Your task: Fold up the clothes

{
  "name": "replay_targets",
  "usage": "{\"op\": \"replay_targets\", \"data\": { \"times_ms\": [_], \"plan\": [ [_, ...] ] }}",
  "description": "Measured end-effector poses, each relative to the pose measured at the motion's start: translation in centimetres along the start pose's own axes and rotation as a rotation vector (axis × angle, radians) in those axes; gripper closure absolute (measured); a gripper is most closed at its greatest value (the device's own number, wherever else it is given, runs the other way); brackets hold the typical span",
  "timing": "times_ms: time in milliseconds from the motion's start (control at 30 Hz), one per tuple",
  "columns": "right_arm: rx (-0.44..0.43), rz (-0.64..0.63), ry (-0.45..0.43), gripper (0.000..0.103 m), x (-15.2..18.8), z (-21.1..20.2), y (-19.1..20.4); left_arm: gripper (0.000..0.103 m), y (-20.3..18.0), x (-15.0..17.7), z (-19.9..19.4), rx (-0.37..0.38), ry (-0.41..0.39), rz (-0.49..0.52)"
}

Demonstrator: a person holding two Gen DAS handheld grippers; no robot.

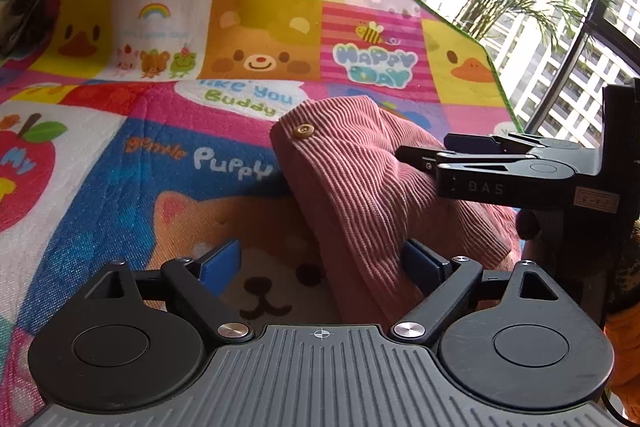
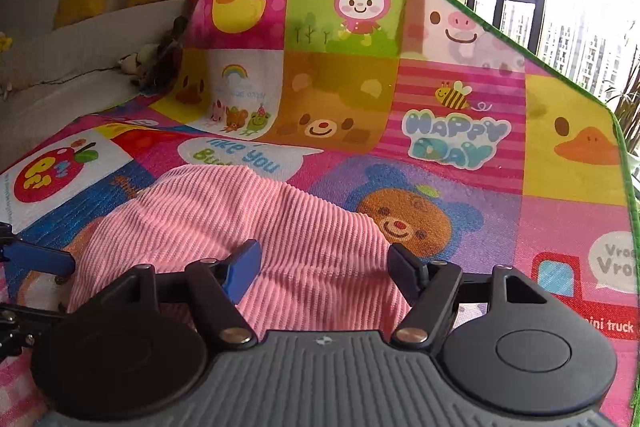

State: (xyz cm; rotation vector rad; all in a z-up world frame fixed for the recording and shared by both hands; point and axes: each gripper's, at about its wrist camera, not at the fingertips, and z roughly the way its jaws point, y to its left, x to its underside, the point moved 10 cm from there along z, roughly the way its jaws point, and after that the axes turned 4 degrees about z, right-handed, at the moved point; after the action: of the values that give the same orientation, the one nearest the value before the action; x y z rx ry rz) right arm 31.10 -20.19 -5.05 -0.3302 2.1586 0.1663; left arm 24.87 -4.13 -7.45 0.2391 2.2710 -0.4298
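In the left wrist view, the pink ribbed corduroy garment (image 1: pixel 360 187) lies bunched on the colourful cartoon-print play mat (image 1: pixel 120 167), a brass-coloured button (image 1: pixel 303 131) showing near its upper edge. The left gripper (image 1: pixel 324 263) is spread wide, and nothing sits between its blue pads (image 1: pixel 220 261); the cloth lies just ahead and to the right, with one fold close against the right pad. The right gripper (image 1: pixel 416 157) reaches in from the right, over the top of the heap. Seen side-on, whether it is spread or pinching cannot be told here. The risk, as I judge it, is that a closing left gripper catches only the thick outer roll, or takes several layers at once, so the fold drags crooked.

In the right wrist view, the right gripper (image 2: pixel 324 265) is plainly spread apart and empty, hovering over the garment (image 2: pixel 260 227), which fills the space just beyond and below its fingers. The left gripper (image 2: pixel 36 263) pokes in at the left edge. With both tools this near, they could collide, or the soft mat could be pinched along with the cloth.
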Motion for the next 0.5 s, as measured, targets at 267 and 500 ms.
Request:
{"op": "replay_targets", "data": {
  "times_ms": [267, 500],
  "plan": [
    [-0.056, 0.084, 0.055, 0.033, 4.6, -3.6, -2.3, 0.012, -0.4, -4.3, -2.9, 0.081, -0.138, -0.038],
    [-0.109, 0.198, -0.011, 0.033, 3.9, -7.3, -5.6, 0.012, -2.7, -2.6, -0.3, 0.102, -0.052, 0.004]
  ]
}}
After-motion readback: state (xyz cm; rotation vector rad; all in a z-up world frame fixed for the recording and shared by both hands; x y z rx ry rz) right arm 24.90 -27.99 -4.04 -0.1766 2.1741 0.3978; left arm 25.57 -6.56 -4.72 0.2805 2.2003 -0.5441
